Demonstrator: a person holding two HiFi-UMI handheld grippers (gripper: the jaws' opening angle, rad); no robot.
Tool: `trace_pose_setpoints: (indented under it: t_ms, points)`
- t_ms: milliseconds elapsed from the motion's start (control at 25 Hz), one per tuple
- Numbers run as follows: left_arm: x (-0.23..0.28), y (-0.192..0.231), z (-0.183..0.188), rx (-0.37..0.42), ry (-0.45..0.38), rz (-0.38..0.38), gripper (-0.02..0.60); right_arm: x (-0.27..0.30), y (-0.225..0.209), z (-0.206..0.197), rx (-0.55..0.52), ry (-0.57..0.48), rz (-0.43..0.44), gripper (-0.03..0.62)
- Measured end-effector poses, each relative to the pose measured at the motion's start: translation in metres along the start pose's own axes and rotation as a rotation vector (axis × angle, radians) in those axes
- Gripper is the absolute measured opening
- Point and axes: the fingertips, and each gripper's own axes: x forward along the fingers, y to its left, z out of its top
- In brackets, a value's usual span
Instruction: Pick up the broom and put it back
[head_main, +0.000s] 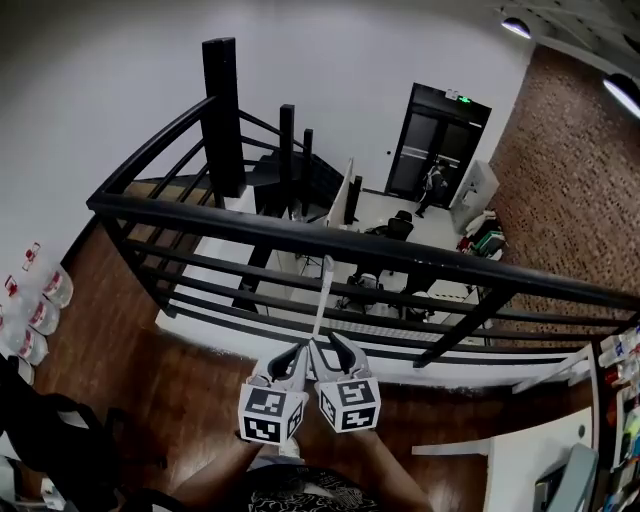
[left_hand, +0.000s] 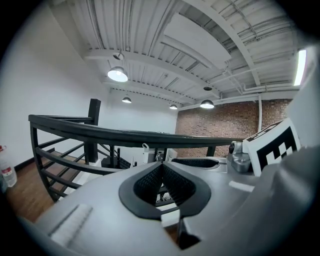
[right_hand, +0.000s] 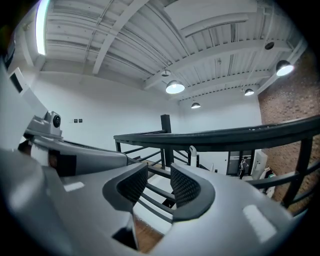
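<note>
Head view: the broom (head_main: 322, 300) shows as a thin pale handle standing close to upright at the black railing (head_main: 200, 215). Its long axis is vertical and its top end is level with the upper rail. The lower end is hidden behind the two tools, so the bristle end cannot be made out. The handle rises from the gap between the left hand-held gripper (head_main: 298, 350) and the right hand-held gripper (head_main: 333, 345). These sit side by side just short of the railing, above the wooden floor (head_main: 200, 380). Left gripper view: the jaws are pressed together at the tips with nothing between them. The hooked top end (left_hand: 145, 147) of the handle appears left of the tips, just under the upper rail. Right gripper view: the jaws stand spread, and only the rails show through the gap. The same hooked end sits right of that gap, outside the jaws. Only the head view shows the length of the handle and the lower level beyond the railing. That level holds office chairs (head_main: 400, 226), a stair (head_main: 275, 175), a dark double door (head_main: 440, 140) and a person (head_main: 433, 185) beside it. Bottles (head_main: 40, 300) stand at the left and a brick wall (head_main: 570, 180) at the right. The gripper views add the hook shape and the round ceiling lamps (left_hand: 117, 74). The railing bars stand between both tools and the lower level.
</note>
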Motion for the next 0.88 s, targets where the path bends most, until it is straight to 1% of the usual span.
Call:
trace_pose_setpoints:
  t_ms: [320,440,560,640,880]
  points:
    - [0.037,0.030,0.009,0.012,0.010,-0.039,0.005,0.054,-0.033,-0.006,0.023,0.023,-0.064,0.158]
    - [0.049,0.040,0.010,0.012,0.021,-0.048,0.005,0.070,-0.044,-0.007,0.032,0.029,-0.086,0.162]
    - [0.057,0.046,0.013,0.015,0.026,-0.052,0.005,0.084,-0.056,-0.011,0.040,0.043,-0.101,0.183]
    - [0.063,0.050,0.013,0.019,0.034,-0.053,0.005,0.095,-0.064,-0.016,0.047,0.055,-0.111,0.214]
    - [0.083,0.065,0.012,0.029,0.060,-0.061,0.005,0.134,-0.091,-0.026,0.056,0.081,-0.145,0.218]
